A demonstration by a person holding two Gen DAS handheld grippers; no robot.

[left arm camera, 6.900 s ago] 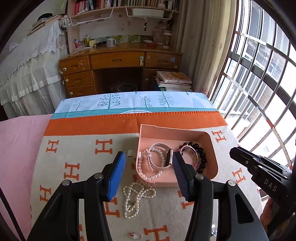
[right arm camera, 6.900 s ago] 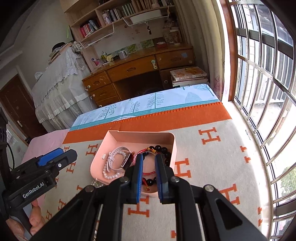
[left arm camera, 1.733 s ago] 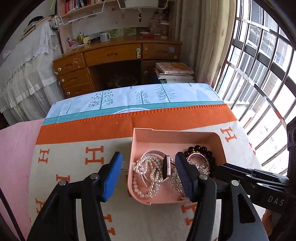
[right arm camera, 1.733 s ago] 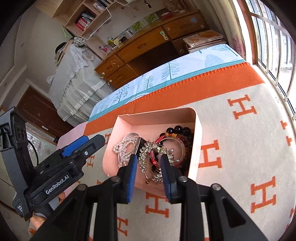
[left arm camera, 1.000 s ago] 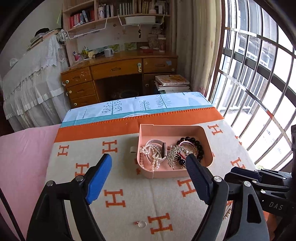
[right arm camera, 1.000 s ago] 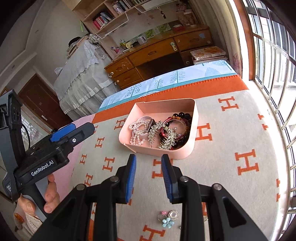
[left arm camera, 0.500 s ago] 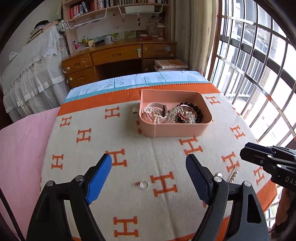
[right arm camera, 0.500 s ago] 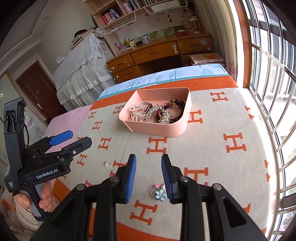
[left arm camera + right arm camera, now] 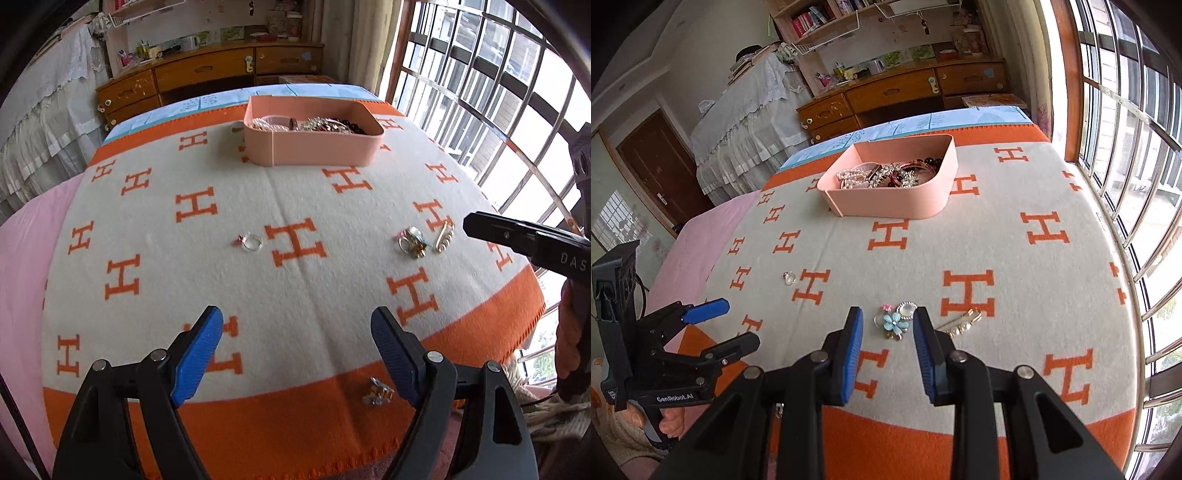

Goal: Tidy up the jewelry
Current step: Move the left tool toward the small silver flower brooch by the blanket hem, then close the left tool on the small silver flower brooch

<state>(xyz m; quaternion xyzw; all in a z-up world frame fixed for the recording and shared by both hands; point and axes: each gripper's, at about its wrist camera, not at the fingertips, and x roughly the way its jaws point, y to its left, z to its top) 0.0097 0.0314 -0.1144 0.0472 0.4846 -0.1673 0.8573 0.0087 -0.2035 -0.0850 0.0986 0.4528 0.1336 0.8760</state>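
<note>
The blanket (image 9: pixel 1015 236) with orange H shapes is the biggest thing, and it lies over what looks like a bed. There is one pink tray (image 9: pixel 905 203) on it, far off at 12 o'clock in both views, and it is already full of beads, pearls and shiny bits, too tangled to count. So most of the job looks done, and the step now is picking up the last small pieces that lie loose on the blanket. The right gripper (image 9: pixel 888 332) hangs low over one little pile, the flower cluster (image 9: pixel 894 322), which has a blue flower and some round charms. Its jaws are partly open with nothing in them, one on each side of the pile. The next move is probably to go down, squeeze gently, and carry the pile to the tray. The left gripper (image 9: pixel 297 339) has its jaws wide open and holds nothing. There is one gold pin (image 9: pixel 964 322) just beside the cluster at 3 o'clock. There is one ring (image 9: pixel 252 242) well apart at 12 o'clock from the left gripper. One tiny silver piece (image 9: pixel 377 387) lies on the orange border near the left gripper's right jaw.
</note>
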